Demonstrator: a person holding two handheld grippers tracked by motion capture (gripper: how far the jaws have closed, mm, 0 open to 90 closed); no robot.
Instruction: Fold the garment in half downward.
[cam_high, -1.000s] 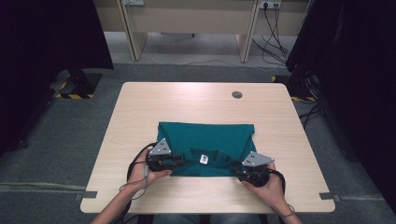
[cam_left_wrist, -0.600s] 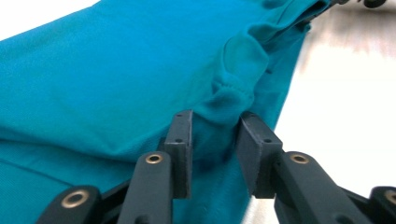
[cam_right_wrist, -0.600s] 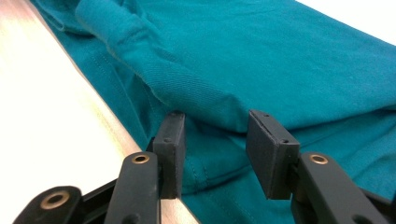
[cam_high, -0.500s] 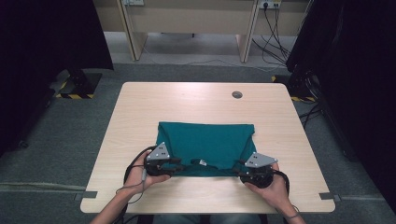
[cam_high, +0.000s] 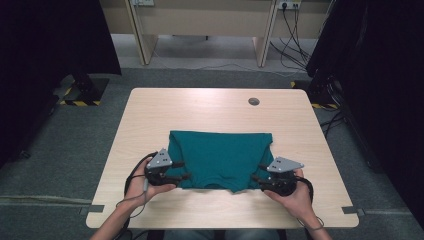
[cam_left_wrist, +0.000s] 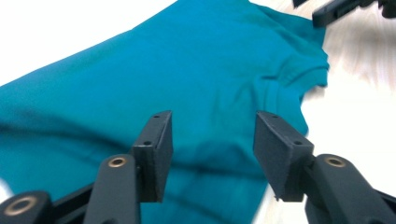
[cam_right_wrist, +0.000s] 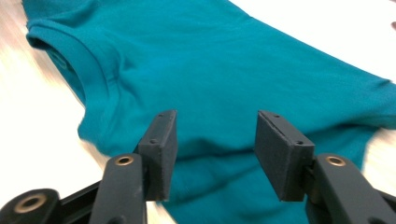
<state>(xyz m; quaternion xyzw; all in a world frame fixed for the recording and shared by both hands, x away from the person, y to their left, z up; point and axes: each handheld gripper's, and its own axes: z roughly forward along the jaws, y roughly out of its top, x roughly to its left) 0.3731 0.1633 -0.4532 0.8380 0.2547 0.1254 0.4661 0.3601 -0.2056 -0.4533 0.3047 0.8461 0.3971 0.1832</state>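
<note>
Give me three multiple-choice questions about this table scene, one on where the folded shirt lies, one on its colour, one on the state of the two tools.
1. Where does the shirt lie on the table?
A. On the half nearest the person
B. At the far edge by the round hole
C. Hanging off the left side

2. What colour is the shirt?
A. Red
B. Teal
C. White

3. How do the left tool and the right tool stand?
A. Both clamped on the cloth
B. Both open, nothing pinched
C. One open, one shut on the collar

Answers: 1 A, the high view shows it between the two hands, well short of the hole. 2 B, it is blue-green in all three views. 3 B, each gripper view shows a wide gap between the jaws with the cloth lying loose beyond; both have just been opening.
</note>
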